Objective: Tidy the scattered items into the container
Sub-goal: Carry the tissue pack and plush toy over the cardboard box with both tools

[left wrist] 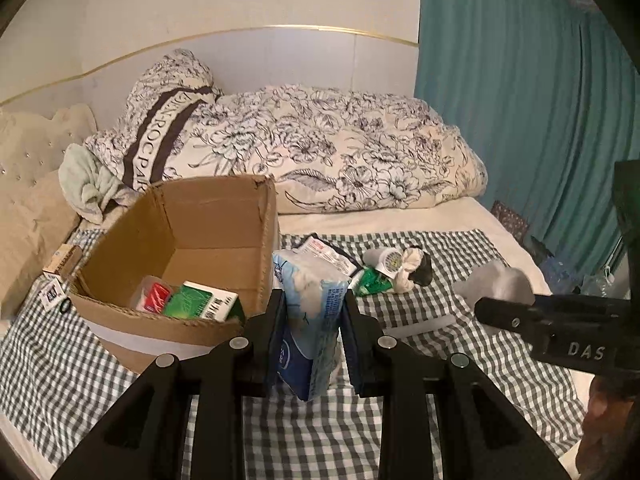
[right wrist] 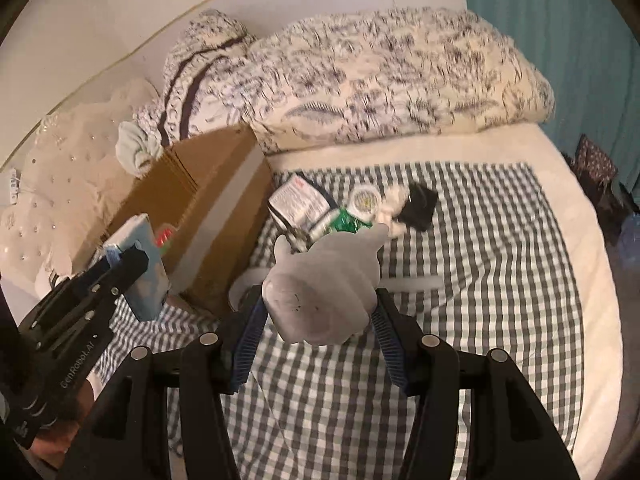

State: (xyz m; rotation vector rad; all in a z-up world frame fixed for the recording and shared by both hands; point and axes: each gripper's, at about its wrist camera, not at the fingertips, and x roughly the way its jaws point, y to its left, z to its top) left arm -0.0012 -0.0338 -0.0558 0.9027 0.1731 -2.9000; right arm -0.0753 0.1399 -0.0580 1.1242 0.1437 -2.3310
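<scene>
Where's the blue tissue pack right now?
The blue tissue pack is clamped in the left gripper, held above the checked cloth just right of the cardboard box; the right wrist view shows it beside the box too.

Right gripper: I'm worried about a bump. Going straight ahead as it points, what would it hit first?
Probably the pile of scattered items on the checked cloth, just beyond the grey sock the right gripper holds. Depth is unclear.

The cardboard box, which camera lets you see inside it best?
The left wrist view. It looks into the open cardboard box, where a green carton and a red-and-white pack lie on the bottom. The right wrist view shows mostly the box's outer side, blurred, with only a red glimpse inside.
</scene>
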